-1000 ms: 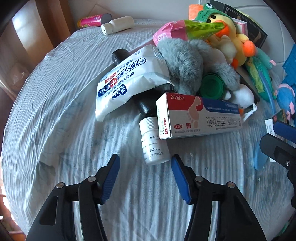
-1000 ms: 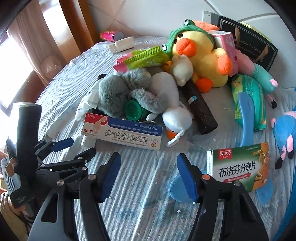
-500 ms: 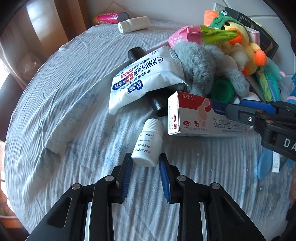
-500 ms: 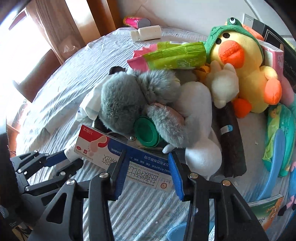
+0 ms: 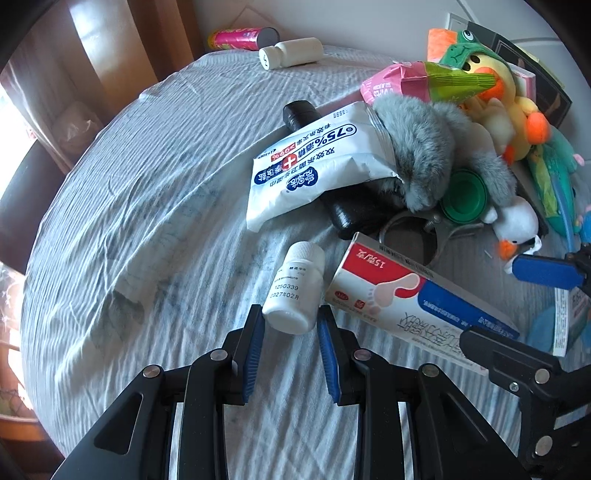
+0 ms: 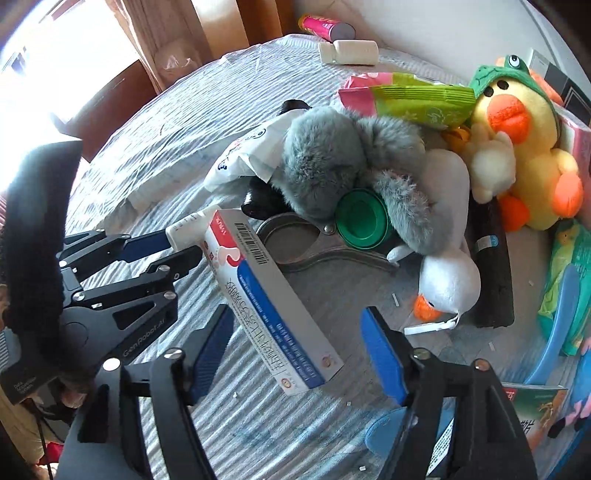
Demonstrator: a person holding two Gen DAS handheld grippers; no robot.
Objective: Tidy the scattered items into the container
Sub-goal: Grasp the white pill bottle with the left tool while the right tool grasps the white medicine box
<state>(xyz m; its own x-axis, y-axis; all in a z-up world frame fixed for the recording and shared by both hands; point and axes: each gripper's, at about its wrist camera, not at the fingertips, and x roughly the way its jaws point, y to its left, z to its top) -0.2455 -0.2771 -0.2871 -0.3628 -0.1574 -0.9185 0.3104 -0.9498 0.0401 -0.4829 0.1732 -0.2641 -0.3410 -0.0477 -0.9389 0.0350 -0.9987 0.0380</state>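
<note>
A: While I hold the left hand-held gripper [image 5: 291,325] steep over the bed [image 5: 147,206], its blue pads are clenched on the base of the small white pill bottle [image 5: 295,291]; the cap points toward twelve o'clock in my left view.

B: And the right one?

A: The right hand-held gripper [image 6: 295,339] has just been opening. Its jaws stand wide, released, with the long red, white and blue medicine box [image 6: 273,306] between them but, as far as I can see, not pressed by either pad. The box lies tilted, one end propped toward eleven o'clock, just beside the bottle.

B: What sits beyond that?

A: At twelve o'clock of the box, a grey metal tray [image 6: 325,254] lies on the bed with a green lid [image 6: 362,221] at its far edge. Past it a grey fluffy toy [image 6: 332,162] lies over a white wipes pack [image 5: 317,166] and a black cylinder [image 5: 299,112]. Toward two o'clock there is a white goose toy [image 6: 447,280], then a yellow duck plush [image 6: 524,147]. Farthest off, near twelve, another white bottle [image 6: 351,51] lies beside a pink tube [image 6: 325,26]. I cannot tell which thing is the container.
</note>
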